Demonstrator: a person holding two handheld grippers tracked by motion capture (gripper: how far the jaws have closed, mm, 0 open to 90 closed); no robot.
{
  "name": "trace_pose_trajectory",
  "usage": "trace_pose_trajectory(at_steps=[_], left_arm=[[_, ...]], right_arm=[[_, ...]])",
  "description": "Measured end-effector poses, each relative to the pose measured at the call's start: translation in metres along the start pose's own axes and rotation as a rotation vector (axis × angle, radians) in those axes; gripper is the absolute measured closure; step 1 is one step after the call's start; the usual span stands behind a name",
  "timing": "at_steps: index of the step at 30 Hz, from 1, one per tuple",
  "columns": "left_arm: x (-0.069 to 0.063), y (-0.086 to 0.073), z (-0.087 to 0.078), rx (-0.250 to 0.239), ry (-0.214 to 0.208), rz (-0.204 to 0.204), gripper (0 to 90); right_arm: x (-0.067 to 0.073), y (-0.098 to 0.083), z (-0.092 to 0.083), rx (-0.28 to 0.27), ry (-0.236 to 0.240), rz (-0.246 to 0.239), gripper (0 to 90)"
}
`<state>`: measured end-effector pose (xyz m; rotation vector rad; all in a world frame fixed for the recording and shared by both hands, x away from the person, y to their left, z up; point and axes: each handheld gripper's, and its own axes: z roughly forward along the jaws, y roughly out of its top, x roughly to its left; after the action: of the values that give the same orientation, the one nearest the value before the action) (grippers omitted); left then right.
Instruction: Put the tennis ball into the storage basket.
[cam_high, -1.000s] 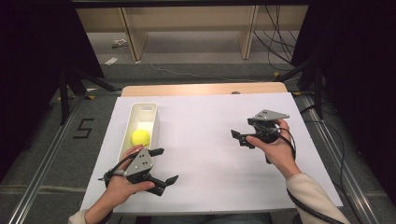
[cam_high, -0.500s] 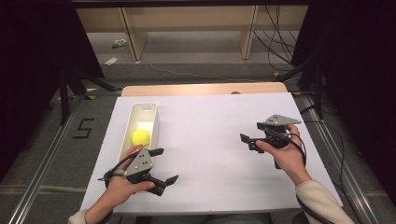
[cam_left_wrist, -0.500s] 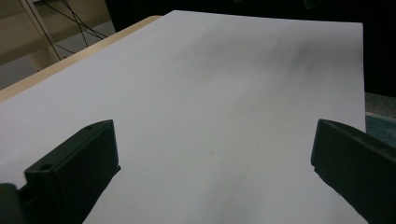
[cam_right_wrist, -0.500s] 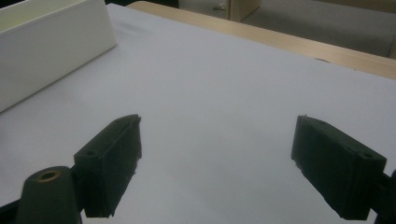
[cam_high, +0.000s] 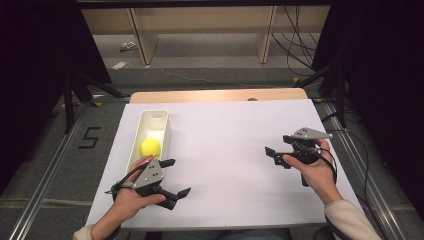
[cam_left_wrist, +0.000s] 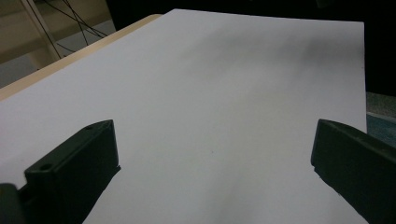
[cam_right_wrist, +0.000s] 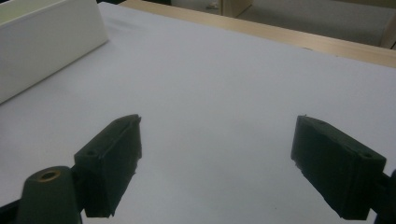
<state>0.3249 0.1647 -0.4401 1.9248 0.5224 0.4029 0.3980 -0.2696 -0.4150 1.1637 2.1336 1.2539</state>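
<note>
left gripper (cam_high: 179, 177) agape (empty) | right gripper (cam_high: 274, 156) agape | ball (cam_high: 150, 147) in bin (cam_high: 163, 120)

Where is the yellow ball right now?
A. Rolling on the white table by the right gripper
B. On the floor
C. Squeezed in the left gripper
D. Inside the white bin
D. In the high view the yellow ball lies inside the white bin, just beyond the left gripper, whose jaws are spread wide with nothing between them; the right gripper is open too, far across the table.
</note>
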Motion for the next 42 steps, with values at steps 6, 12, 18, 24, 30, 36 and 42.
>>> trace_pose_trajectory(at_steps=[6,12,18,24,30,36,42], left_arm=[[0.000,0.000,0.000,0.001,0.002,0.000,0.2],[0.001,0.000,0.000,0.002,0.004,0.002,0.2],[0.001,0.000,-0.001,0.002,0.004,0.002,0.2],[0.001,0.000,-0.001,0.002,0.004,0.002,0.2],[0.000,0.000,-0.001,-0.001,0.001,0.002,0.2],[0.000,0.000,-0.001,-0.002,0.000,0.002,0.2],[0.000,0.000,0.000,-0.001,-0.003,0.003,0.3]], right_arm=[[-0.002,-0.006,-0.005,0.004,-0.006,0.003,16.8],[-0.002,-0.012,-0.010,0.007,-0.002,0.005,16.7],[-0.004,-0.020,-0.014,0.020,-0.006,0.010,16.6],[-0.004,-0.027,-0.017,0.025,-0.008,0.011,16.6],[-0.003,-0.034,-0.020,0.023,-0.013,0.002,16.3],[-0.002,-0.036,-0.021,0.021,-0.013,0.003,16.1],[-0.003,-0.037,-0.019,0.014,-0.013,0.005,16.2]])
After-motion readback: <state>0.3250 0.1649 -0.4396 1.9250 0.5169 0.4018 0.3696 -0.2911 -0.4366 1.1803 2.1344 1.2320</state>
